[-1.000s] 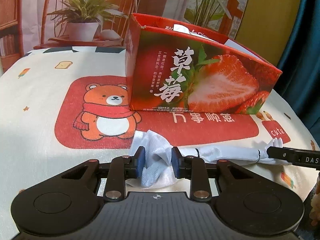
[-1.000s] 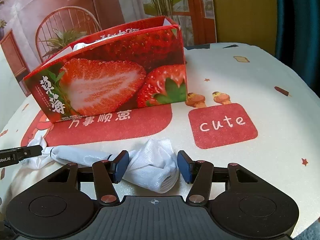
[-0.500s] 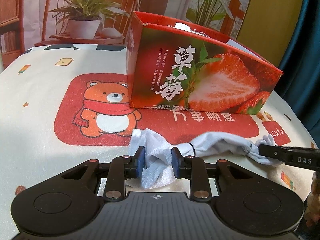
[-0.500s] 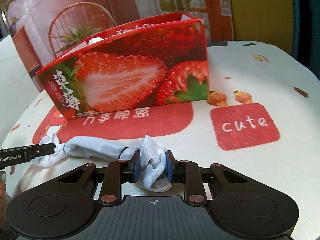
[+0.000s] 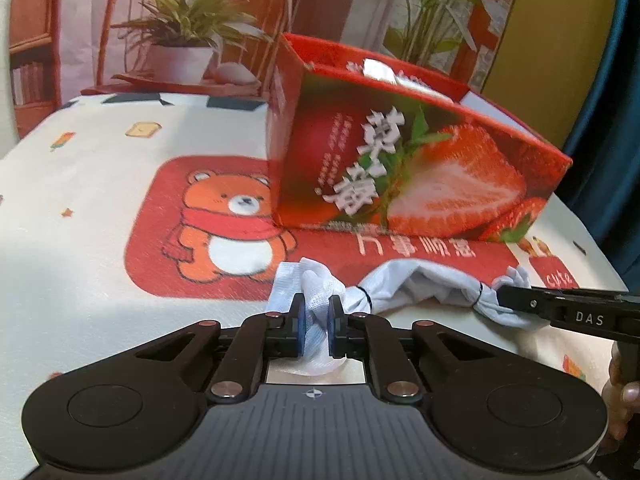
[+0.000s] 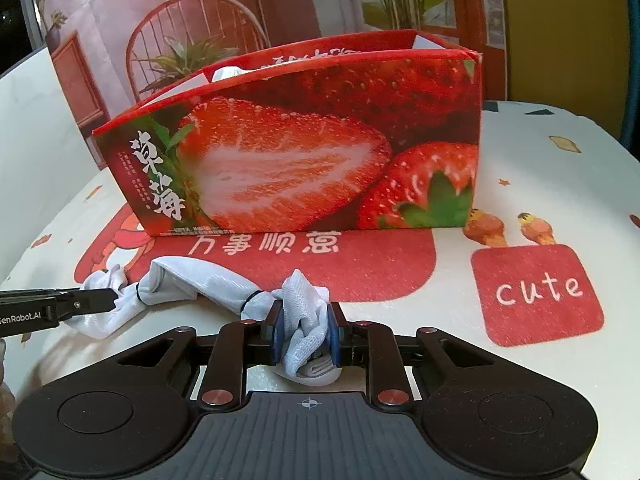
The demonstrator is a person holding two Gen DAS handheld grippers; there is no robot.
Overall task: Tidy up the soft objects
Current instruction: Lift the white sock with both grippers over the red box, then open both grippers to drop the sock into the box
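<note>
We've just clamped both tongs, left (image 5: 316, 324) and right (image 6: 306, 334), onto opposite ends of the white cloth bundle (image 5: 416, 284) lying on the table (image 5: 80, 240) before the strawberry box (image 6: 320, 152), so lift evenly.

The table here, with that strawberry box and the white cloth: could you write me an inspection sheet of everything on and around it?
Surface: tablecloth, cream, with a bear, red panels and the word "cute".
Job's things: white cloth bundle, tied with dark bands, lying in front of the strawberry box; something white shows inside the box.
Clutter: nothing seen.
Grippers: left gripper shut on one end of the bundle, right gripper shut on the other; both jaws have just been closing.
Cables: nothing seen.
Surroundings: backdrop picturing chair and plants, blue curtain.
</note>
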